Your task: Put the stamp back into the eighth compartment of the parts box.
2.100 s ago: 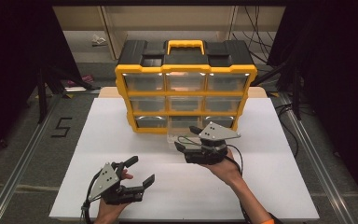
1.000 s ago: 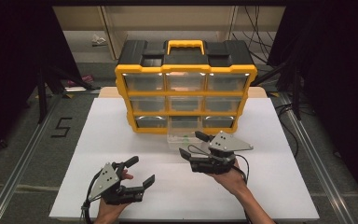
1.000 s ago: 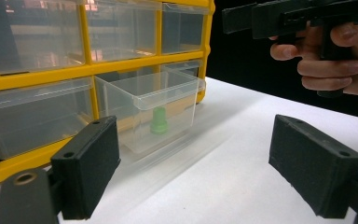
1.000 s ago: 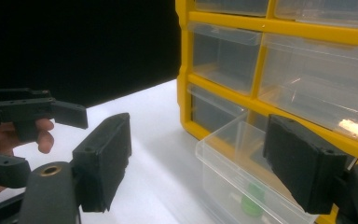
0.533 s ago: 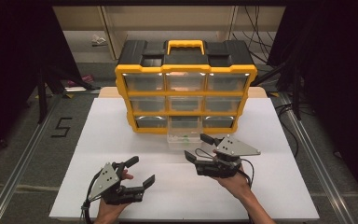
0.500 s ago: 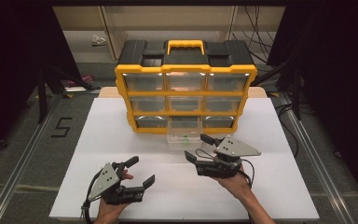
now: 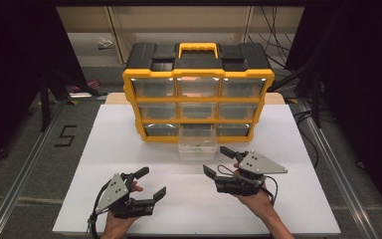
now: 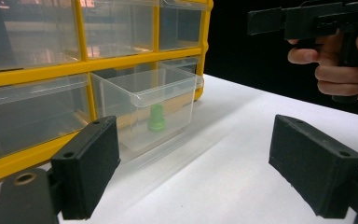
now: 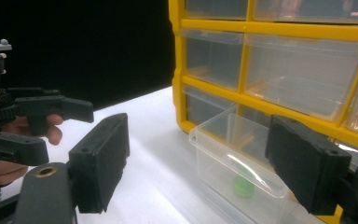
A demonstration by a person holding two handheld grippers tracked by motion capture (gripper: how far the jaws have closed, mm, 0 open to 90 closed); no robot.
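I see the pulled-out drawer at the frame's center, a small green piece inside. My right gripper sits just lower right of it, jaws apart; my left gripper, lower left, also gapes empty.

Lab rig: dark curtains, white table, floor cables.

a: in the high view the green thing in the pulled-out drawer was too small to make out. the drawer's back end sat hidden inside the organizer.

b: in the right claw view the right claw had one jaw covering part of the drawer, and the green piece was blurred. the left claw view cut off the organizer at top and left.
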